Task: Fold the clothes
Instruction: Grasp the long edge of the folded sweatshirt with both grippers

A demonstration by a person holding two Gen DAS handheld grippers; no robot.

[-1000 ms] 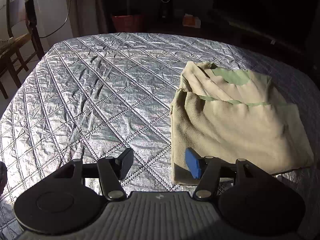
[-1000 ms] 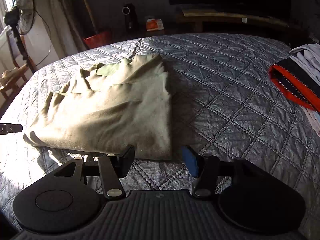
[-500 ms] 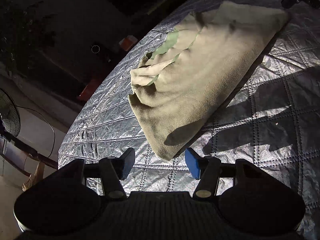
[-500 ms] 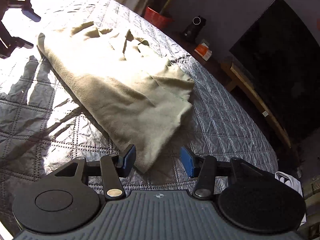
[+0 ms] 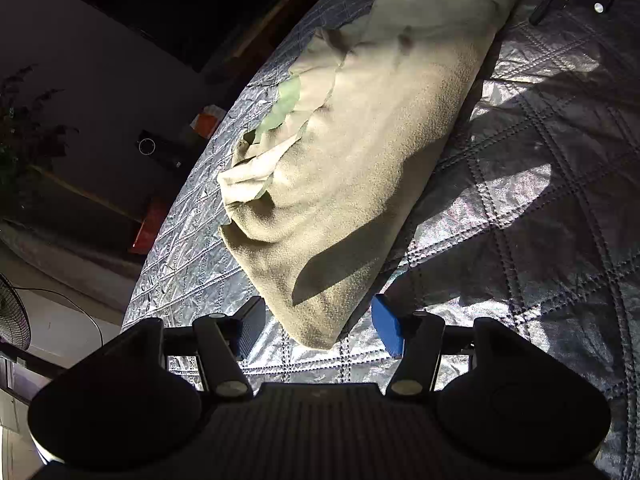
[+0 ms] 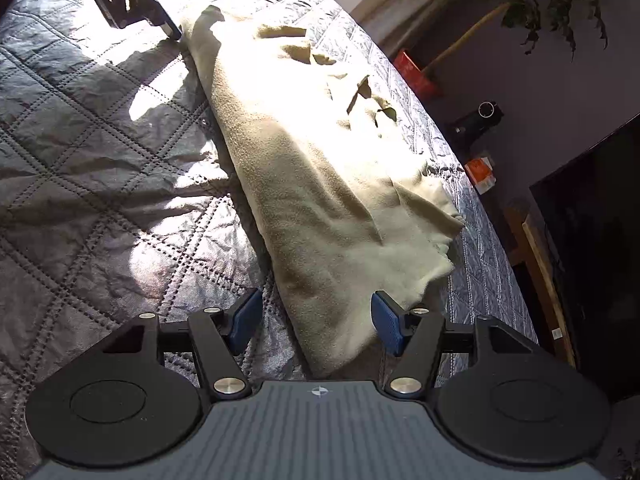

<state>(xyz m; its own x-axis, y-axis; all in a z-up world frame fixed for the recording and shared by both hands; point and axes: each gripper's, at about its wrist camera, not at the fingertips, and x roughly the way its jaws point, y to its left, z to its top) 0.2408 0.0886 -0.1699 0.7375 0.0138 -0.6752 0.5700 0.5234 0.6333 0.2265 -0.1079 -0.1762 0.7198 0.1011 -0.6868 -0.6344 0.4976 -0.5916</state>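
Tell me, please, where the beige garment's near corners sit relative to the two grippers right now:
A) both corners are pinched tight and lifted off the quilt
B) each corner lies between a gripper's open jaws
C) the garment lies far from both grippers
B: a corner of the beige garment lies between the opening jaws of the left gripper and of the right gripper, pads clear, on the quilt.

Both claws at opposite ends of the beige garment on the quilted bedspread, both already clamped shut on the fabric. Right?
Not clamped. In each wrist view the pads stand clear of the cloth: the left claw and right claw are opening, each with a corner of the beige garment between its jaws. The rest holds: opposite ends, on the quilted bedspread.
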